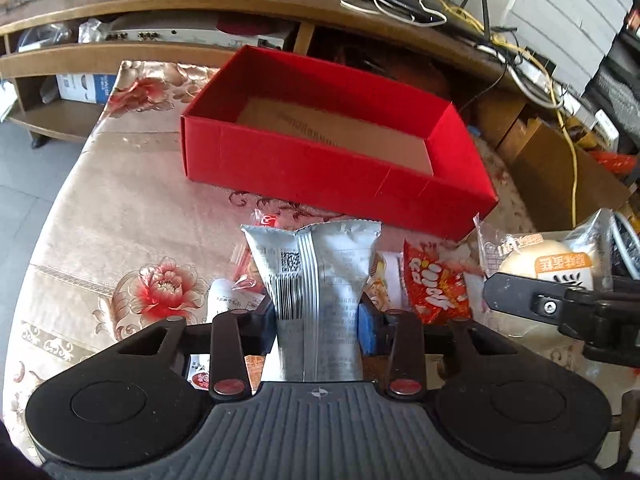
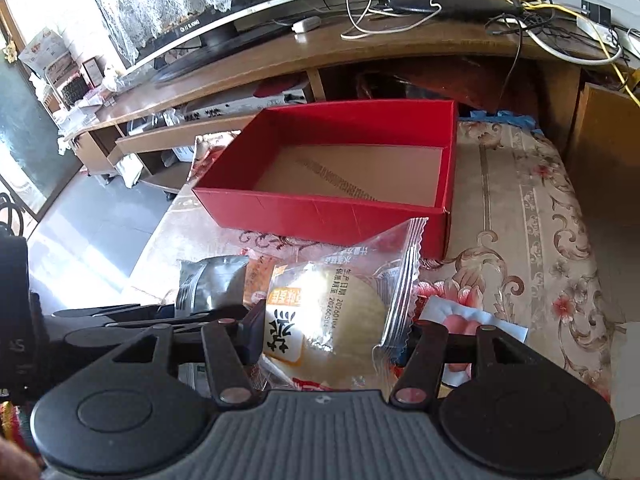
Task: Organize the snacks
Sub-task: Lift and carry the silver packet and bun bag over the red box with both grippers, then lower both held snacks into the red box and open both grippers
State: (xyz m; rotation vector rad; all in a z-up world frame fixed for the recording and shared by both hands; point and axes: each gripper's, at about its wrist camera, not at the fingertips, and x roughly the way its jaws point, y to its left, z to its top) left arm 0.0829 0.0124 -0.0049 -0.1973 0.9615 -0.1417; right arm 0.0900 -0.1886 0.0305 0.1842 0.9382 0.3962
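My left gripper (image 1: 318, 320) is shut on a silver snack bag (image 1: 316, 276), held upright above the snack pile. My right gripper (image 2: 332, 332) is shut on a clear-wrapped pale round bun (image 2: 336, 316); the bun also shows at the right of the left wrist view (image 1: 548, 256). An empty red box (image 1: 320, 172) with a brown cardboard floor stands on the table just beyond both grippers; it also shows in the right wrist view (image 2: 320, 212). The silver bag shows at the left of the right wrist view (image 2: 208, 284). A red snack packet (image 1: 436, 284) lies under the left gripper with other small packets.
A floral tablecloth (image 1: 100, 220) covers the table. A wooden TV stand (image 2: 360, 48) with a monitor, router and tangled cables runs behind the box. A white and pink packet (image 2: 472, 320) lies under the right gripper. A brown cardboard box (image 1: 560, 176) stands at the table's right.
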